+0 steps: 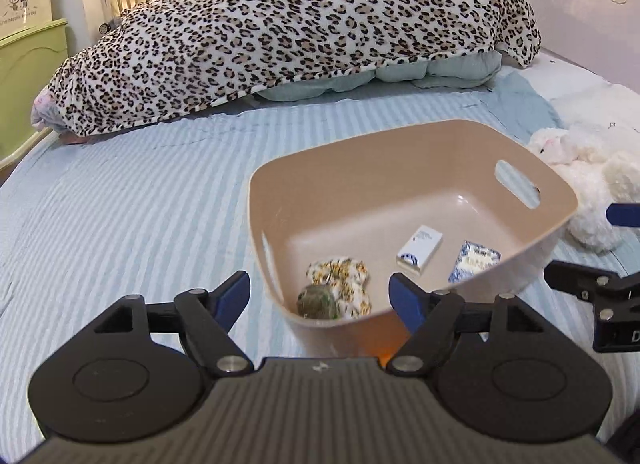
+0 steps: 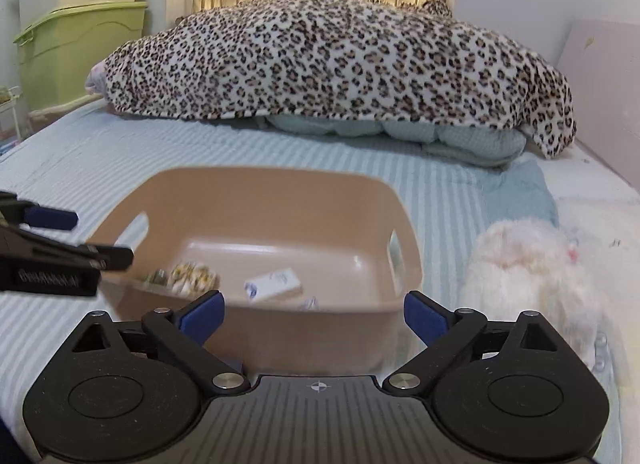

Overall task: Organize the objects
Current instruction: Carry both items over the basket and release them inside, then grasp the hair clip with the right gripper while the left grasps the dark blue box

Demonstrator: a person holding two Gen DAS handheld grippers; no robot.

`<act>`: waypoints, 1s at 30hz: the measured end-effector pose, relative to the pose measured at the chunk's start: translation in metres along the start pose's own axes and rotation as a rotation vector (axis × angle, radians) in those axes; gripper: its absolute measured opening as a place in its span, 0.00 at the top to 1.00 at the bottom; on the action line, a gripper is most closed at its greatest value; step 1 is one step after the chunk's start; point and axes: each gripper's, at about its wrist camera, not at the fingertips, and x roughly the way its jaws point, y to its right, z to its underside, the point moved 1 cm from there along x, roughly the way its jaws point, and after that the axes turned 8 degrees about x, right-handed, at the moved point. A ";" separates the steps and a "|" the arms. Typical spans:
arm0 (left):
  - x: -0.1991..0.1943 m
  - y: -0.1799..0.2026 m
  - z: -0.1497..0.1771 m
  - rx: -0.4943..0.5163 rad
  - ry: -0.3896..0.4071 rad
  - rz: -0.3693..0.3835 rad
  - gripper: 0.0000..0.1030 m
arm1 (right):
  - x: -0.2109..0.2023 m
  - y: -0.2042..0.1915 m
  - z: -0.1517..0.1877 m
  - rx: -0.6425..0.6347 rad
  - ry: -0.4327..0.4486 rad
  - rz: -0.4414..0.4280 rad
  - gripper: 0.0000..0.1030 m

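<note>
1. A beige plastic bin (image 1: pixel 400 152) with handle slots sits on the striped bed (image 1: pixel 140 192).
2. Inside lie a floral pouch (image 1: pixel 344 284), a white box (image 1: pixel 420 248) and a blue-patterned packet (image 1: pixel 474 260).
3. Left gripper (image 1: pixel 320 290): jaws open, empty, above the bin's near rim.
4. Right gripper (image 2: pixel 312 314): jaws wide open, empty.
5. A white plush toy (image 2: pixel 532 264) lies beside the bin.

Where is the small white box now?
The white box lies on the bin floor, between the floral pouch and the blue packet.
</note>
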 end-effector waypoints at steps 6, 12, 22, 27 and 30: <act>-0.003 -0.002 0.022 0.013 -0.052 0.021 0.25 | 0.004 0.005 0.029 0.001 -0.060 0.015 0.05; 0.018 -0.005 0.049 0.009 -0.136 0.042 0.25 | 0.025 0.007 0.056 -0.014 -0.124 0.036 0.05; 0.056 -0.003 0.081 0.017 -0.210 0.079 0.25 | 0.064 0.017 0.076 0.003 -0.203 0.061 0.05; 0.071 0.000 0.087 0.024 -0.214 0.103 0.25 | 0.083 0.021 0.081 0.015 -0.227 0.054 0.05; 0.074 0.001 0.087 0.026 -0.198 0.117 0.24 | 0.092 0.022 0.081 0.027 -0.231 0.040 0.05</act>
